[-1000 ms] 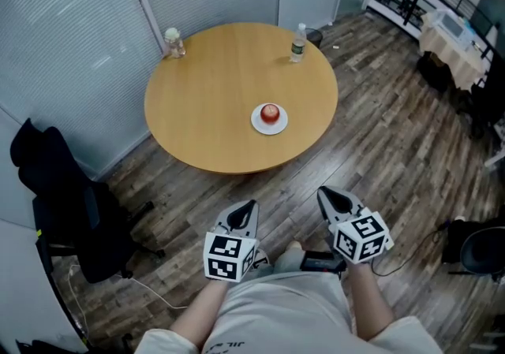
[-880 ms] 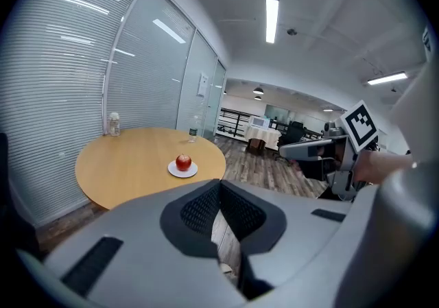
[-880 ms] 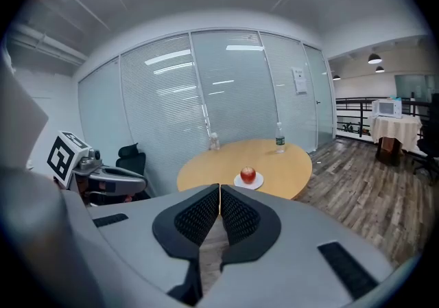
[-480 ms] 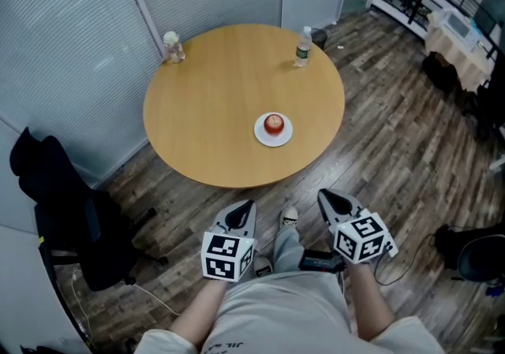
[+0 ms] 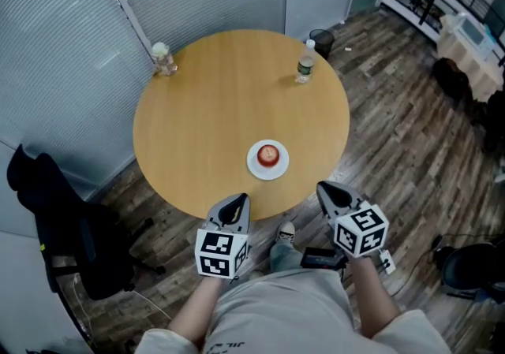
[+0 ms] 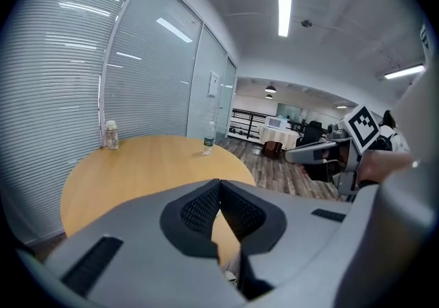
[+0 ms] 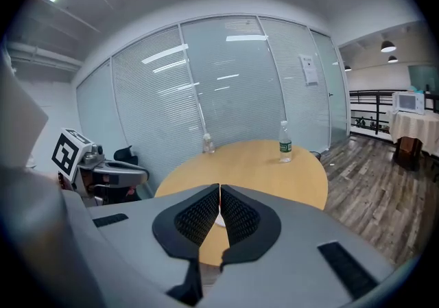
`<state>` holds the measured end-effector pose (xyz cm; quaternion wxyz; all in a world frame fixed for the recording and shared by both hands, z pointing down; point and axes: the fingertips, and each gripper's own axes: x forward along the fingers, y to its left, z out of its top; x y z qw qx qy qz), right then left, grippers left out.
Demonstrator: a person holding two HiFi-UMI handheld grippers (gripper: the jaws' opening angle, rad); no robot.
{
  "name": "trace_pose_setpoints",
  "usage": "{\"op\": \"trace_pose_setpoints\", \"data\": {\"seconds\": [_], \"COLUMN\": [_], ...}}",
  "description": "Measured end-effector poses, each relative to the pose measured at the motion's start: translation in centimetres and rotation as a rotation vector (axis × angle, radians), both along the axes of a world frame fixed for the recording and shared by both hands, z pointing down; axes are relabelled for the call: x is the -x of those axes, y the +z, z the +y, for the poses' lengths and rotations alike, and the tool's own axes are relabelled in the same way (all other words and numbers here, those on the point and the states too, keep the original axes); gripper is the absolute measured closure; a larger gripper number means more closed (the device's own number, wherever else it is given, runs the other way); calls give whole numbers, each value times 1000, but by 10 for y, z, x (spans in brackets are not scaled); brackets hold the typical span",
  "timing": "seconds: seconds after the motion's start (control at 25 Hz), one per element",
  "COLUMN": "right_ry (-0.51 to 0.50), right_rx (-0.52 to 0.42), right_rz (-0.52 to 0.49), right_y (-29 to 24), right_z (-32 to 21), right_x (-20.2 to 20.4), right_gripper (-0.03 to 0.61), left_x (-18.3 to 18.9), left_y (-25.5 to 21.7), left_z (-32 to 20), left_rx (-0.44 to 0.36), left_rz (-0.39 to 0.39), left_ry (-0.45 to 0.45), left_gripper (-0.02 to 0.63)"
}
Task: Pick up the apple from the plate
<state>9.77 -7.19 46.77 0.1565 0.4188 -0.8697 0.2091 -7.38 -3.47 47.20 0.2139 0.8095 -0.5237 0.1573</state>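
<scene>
- My left gripper is fully closed. Its two dark jaws are pressed together with nothing between them. It hangs in the air at the near edge of the table and touches nothing.
- My right gripper is also closed and empty, with its jaws meeting tip to tip. I hold it beside the left one, just off the table's near edge and clear of everything.
- The apple is red and sits in the middle of a small white plate. The plate rests on the near part of the round wooden table. It lies ahead of the two grippers and between them, and is apart from both.
- A clear bottle with a green label stands upright near the table's far right edge.
- A small jar stands at the far left edge.
- The table stands on a wood-plank floor in front of glass walls with blinds.
- A dark chair draped in black cloth sits to the left of the table.
</scene>
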Motion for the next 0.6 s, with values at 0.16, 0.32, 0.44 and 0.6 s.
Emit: {"op": "trace_pose_setpoints", "data": {"seconds": [0.16, 0.32, 0.44, 0.6], "right_ry": [-29, -61, -72, -78], "right_rx": [-13, -10, 2, 14], "right_rz": [-3, -1, -10, -24], "right_y": [-2, 4, 6, 11], "right_z": [-25, -40, -42, -42], "right_x": [1, 0, 2, 12], "right_gripper": [548, 548, 548, 548], "left_x": [-2, -9, -11, -6], "left_y": [2, 2, 1, 4], "left_z": [-24, -34, -33, -34], "left_rx": [-10, -30, -28, -20], "left_rz": [27, 17, 13, 5], "left_ry": [-30, -50, -52, -50], "left_gripper": [611, 611, 611, 611]}}
